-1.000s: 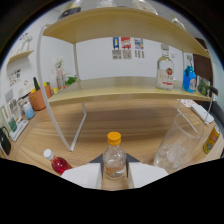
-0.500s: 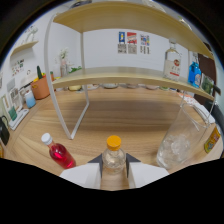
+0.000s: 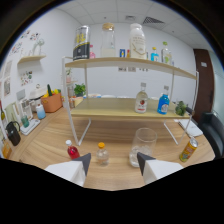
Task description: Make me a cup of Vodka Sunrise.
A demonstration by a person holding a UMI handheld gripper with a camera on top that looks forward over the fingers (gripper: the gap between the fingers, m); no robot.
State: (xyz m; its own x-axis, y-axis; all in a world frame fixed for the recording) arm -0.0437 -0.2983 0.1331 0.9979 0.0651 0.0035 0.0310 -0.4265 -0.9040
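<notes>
Bright, even light from the ceiling (image 3: 150, 20) panels; shadows on the counter (image 3: 115, 175) are faint. Strong fisheye bending and dark vignette at the rim. Everything slightly soft.

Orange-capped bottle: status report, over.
Gripper open, holding nothing. Orange-capped bottle upright on table, between the fingers just beyond the tips. Glass to one side, red bottle the other.
</notes>
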